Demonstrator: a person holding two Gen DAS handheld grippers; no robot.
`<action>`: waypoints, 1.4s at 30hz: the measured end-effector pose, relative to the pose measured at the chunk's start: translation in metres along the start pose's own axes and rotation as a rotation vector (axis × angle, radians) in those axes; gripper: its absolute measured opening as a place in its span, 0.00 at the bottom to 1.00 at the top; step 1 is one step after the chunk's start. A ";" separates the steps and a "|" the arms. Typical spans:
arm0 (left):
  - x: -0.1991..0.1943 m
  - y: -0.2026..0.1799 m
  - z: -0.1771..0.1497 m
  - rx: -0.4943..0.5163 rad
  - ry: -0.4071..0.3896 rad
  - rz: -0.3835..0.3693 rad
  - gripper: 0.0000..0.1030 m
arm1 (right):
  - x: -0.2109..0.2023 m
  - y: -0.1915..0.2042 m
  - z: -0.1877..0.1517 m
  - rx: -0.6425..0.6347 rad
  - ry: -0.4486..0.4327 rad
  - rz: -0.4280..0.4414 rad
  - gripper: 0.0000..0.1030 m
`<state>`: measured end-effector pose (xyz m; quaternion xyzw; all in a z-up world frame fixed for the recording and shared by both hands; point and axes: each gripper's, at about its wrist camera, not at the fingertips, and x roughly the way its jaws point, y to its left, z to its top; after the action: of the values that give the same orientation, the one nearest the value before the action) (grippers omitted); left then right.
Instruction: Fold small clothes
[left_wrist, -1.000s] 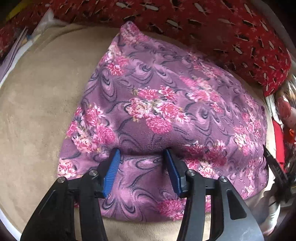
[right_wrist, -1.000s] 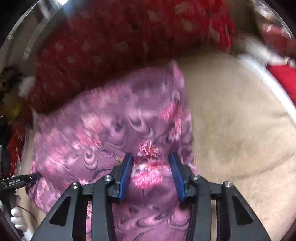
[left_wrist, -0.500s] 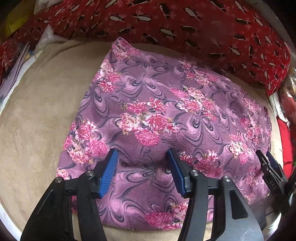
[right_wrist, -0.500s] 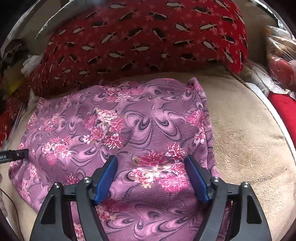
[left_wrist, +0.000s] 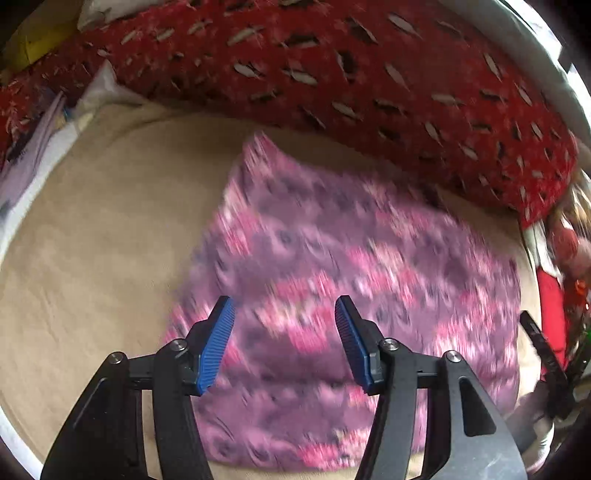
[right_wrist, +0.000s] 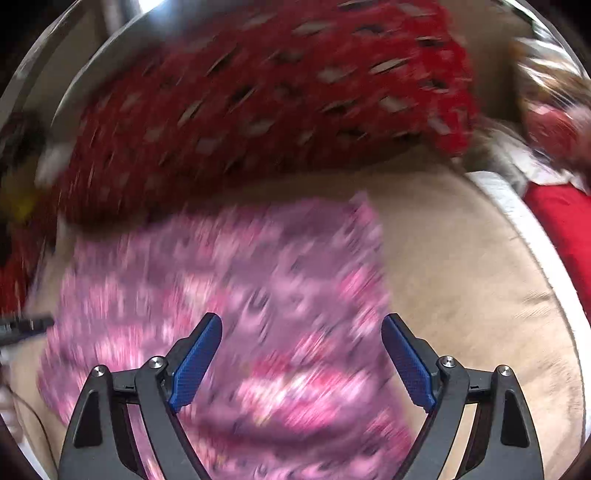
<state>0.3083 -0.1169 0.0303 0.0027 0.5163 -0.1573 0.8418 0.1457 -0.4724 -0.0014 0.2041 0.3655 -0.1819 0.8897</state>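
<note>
As the purple floral garment (left_wrist: 343, 295) is lying folded, we are releasing it: left gripper (left_wrist: 284, 341) unclenched, right gripper (right_wrist: 301, 363) spreading wider above it.

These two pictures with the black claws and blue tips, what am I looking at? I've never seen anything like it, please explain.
Those claws are hand-held grippers, one in each of a person's hands, each carrying a wide-angle camera that looks out along its two fingers. One picture comes from the left gripper, the other from the right gripper. Both look down at a purple floral garment lying folded on a beige blanket, with a red patterned pillow behind it. Both pictures are blurred by motion. Neither gripper holds anything: the left stands open above the cloth, and the right one's jaws are opening, with the cloth below them, not pinched.
</note>
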 end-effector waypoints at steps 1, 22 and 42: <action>0.002 0.002 0.007 -0.004 -0.001 0.007 0.54 | 0.003 -0.011 0.009 0.048 0.005 0.002 0.87; 0.059 -0.007 0.042 -0.019 0.070 -0.011 0.50 | 0.054 -0.073 0.054 0.236 0.073 0.080 0.14; 0.030 -0.034 -0.041 0.053 0.083 0.035 0.56 | 0.005 0.019 -0.039 -0.178 0.095 0.125 0.42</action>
<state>0.2765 -0.1500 -0.0099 0.0404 0.5464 -0.1561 0.8219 0.1354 -0.4371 -0.0257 0.1550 0.4086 -0.0828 0.8956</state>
